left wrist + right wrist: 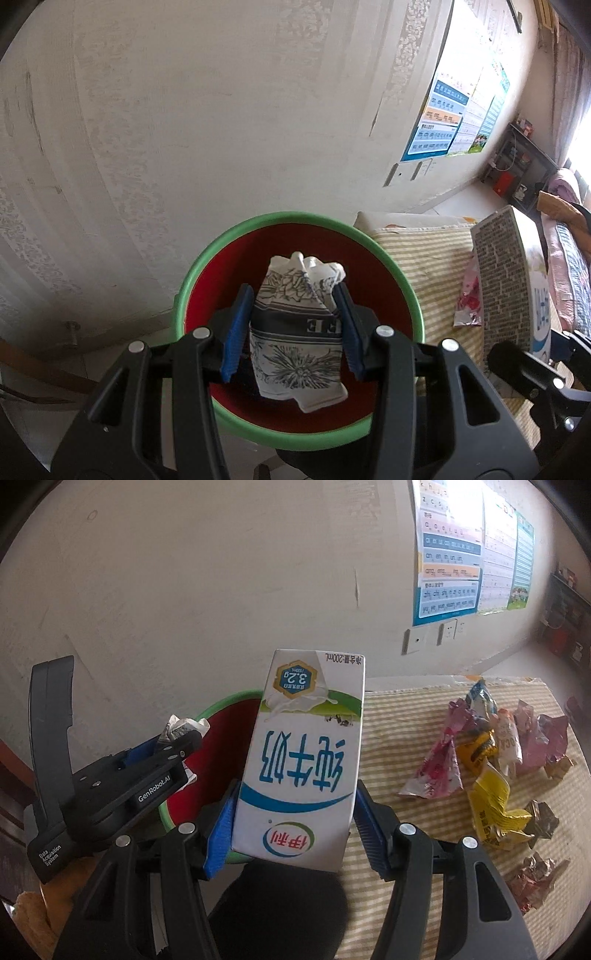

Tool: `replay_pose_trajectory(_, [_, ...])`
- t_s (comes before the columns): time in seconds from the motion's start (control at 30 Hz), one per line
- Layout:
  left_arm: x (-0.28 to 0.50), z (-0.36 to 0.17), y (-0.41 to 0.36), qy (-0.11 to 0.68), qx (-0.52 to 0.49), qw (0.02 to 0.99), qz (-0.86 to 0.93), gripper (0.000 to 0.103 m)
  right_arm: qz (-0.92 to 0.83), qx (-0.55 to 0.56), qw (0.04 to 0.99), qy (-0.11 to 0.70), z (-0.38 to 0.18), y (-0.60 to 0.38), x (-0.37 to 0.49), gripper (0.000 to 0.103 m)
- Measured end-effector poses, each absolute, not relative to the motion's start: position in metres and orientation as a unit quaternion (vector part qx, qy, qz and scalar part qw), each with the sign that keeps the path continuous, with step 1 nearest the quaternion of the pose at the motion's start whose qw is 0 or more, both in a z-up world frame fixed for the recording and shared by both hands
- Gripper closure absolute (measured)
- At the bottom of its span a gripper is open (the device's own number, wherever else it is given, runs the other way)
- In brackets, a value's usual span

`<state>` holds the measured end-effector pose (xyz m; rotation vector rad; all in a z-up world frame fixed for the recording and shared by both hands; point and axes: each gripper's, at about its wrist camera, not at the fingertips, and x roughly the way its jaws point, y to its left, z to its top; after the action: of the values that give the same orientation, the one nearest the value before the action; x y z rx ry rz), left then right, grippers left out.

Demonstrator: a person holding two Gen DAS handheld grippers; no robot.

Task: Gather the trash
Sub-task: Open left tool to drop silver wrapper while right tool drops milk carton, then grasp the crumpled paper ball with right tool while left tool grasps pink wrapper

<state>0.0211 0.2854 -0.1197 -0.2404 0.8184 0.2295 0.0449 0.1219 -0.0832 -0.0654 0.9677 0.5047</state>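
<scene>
A green-rimmed bin with a red inside (pixel 391 258) stands at the table's left edge by the wall; it also shows in the right wrist view (pixel 225 705). My left gripper (pixel 293 330) is shut on a crumpled white paper cup with a dark flower print (pixel 295 332) and holds it over the bin's opening. The left gripper also shows in the right wrist view (pixel 173 746). My right gripper (pixel 295 827) is shut on a white milk carton with blue writing (pixel 306 753), held upside down just right of the bin.
Several crumpled wrappers, pink (pixel 436 771), yellow (pixel 495 812) and others, lie on the striped tablecloth (pixel 399 720) to the right. A wall stands close behind the bin, with posters (pixel 450 550) and sockets. A shelf (pixel 517 166) and bedding are far right.
</scene>
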Motion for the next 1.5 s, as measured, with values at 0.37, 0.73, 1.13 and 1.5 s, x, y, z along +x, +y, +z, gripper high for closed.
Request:
replay_pose_trajectory(0.37, [0.024, -0.12, 0.287, 0.395, -0.115, 0.905, 0.11, 0.06, 0.241, -0.031, 0.853, 0.462, -0.086, 0.124, 0.05, 0.045])
replay_pose_trajectory(0.73, [0.026, -0.125, 0.29, 0.401, -0.116, 0.901, 0.117, 0.059, 0.248, -0.019, 0.85, 0.464, -0.087, 0.126, 0.054, 0.045])
replay_pose_trajectory(1.13, [0.026, -0.131, 0.291, 0.415, -0.125, 0.892, 0.127, 0.034, 0.254, 0.004, 0.861, 0.44, -0.074, 0.11, 0.049, 0.032])
replay_pose_trajectory(1.5, [0.025, -0.117, 0.219, 0.416, -0.096, 0.903, 0.052, 0.033, 0.038, 0.031, 0.884, 0.466, -0.106, -0.058, 0.024, 0.032])
